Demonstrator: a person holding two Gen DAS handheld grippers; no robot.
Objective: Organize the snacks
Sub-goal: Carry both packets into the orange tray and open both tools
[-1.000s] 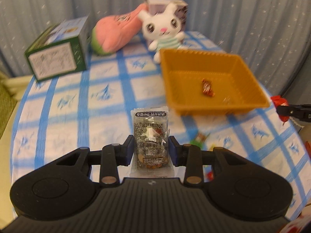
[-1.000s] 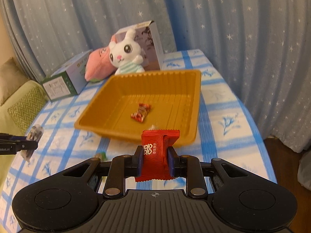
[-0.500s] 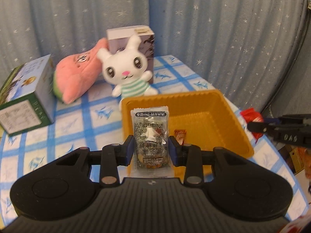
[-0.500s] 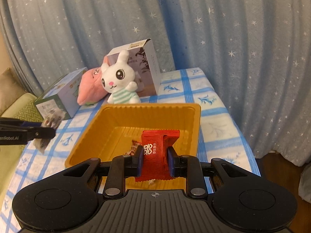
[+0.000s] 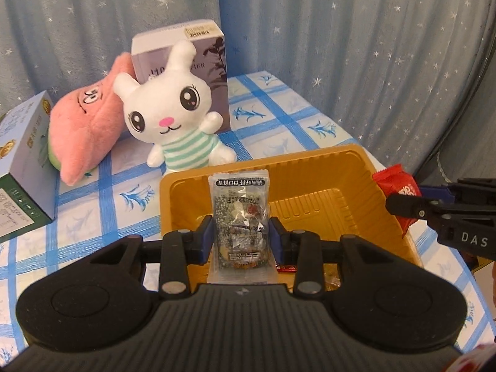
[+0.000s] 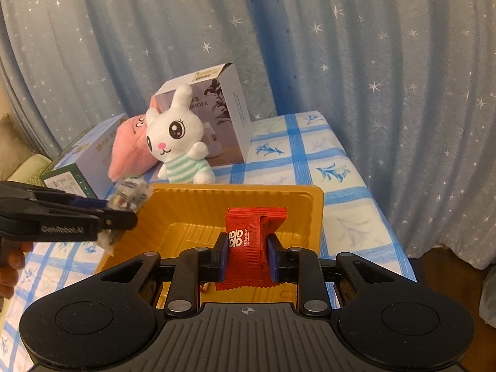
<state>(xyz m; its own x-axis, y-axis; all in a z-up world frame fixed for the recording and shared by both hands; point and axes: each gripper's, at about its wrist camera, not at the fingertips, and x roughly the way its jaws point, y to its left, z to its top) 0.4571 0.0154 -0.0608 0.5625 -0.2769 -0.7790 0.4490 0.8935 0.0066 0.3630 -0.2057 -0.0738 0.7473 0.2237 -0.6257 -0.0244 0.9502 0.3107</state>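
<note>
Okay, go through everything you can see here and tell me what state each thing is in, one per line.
left gripper: shut on clear snack packet
right gripper: shut on red snack packet
orange tray: on the table, a small wrapped candy inside
grey box: upright, top flap open
bunny plush: sitting upright

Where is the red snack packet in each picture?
Left wrist view: the red snack packet is at the right edge, beside the orange tray, in the right gripper.
Right wrist view: the packet is bottom centre, clamped between the jaws over the tray.
Shared landmark: the white bunny plush behind the tray.
</note>
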